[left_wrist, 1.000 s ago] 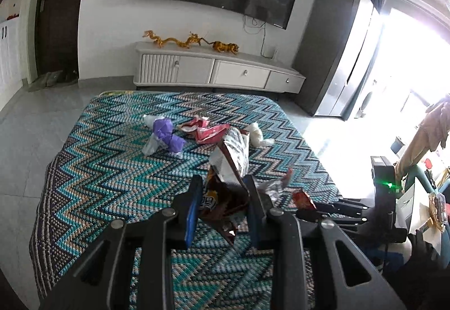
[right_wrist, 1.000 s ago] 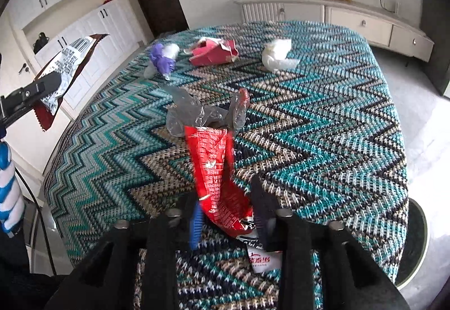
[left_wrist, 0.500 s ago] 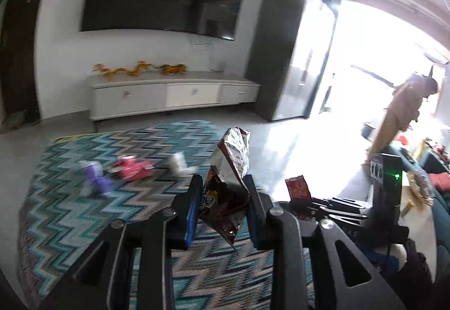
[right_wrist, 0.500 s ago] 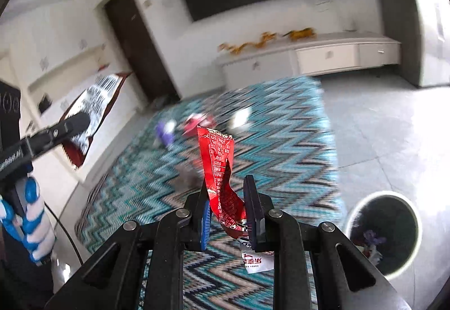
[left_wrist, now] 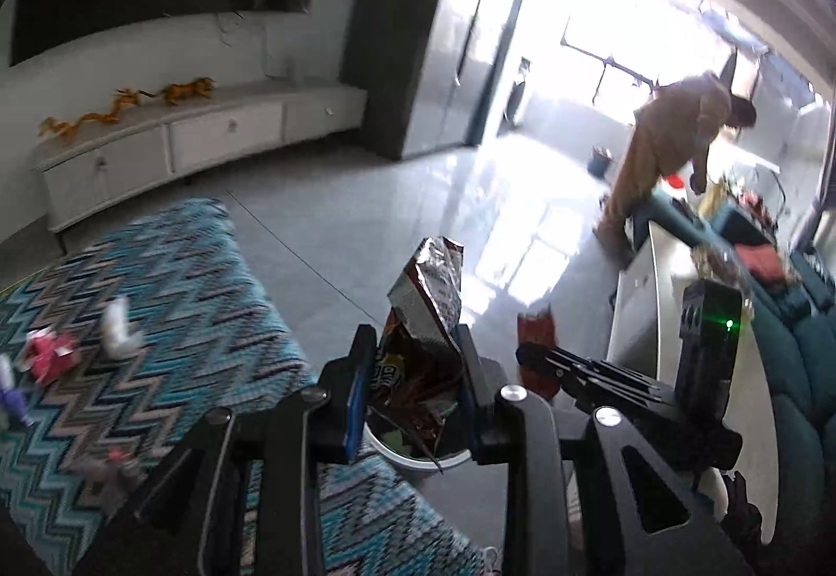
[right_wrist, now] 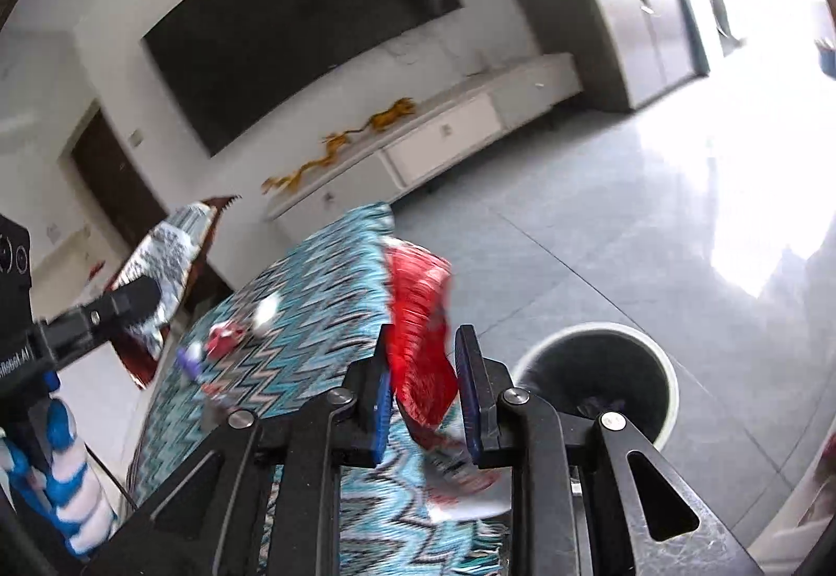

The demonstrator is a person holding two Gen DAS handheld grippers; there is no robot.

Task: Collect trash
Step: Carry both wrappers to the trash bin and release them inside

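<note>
My left gripper (left_wrist: 414,346) is shut on a crumpled brown and silver chip bag (left_wrist: 426,309), which hangs over the white rim of a round trash bin (left_wrist: 418,462) on the floor. My right gripper (right_wrist: 424,351) is shut on a red wrapper (right_wrist: 420,309), just left of the same bin (right_wrist: 595,331), whose inside is dark with some trash. In the right wrist view the left gripper (right_wrist: 133,296) shows at the left with the chip bag (right_wrist: 170,247). On the zigzag rug (left_wrist: 172,283) lie a red wrapper (left_wrist: 49,357), a white tissue (left_wrist: 120,333) and clear plastic (left_wrist: 107,471).
A white TV cabinet (left_wrist: 219,137) with gold dragon figures stands along the far wall under a dark screen. A person in tan clothes (left_wrist: 663,158) bends over at the right by a bright window. A teal sofa (left_wrist: 794,367) and a white table edge (left_wrist: 635,315) are close on the right.
Both grippers have swung right, off the rug and over the grey floor, each keeping its wrapper. The trash bin has come into view under and beside them. The views have rolled.
</note>
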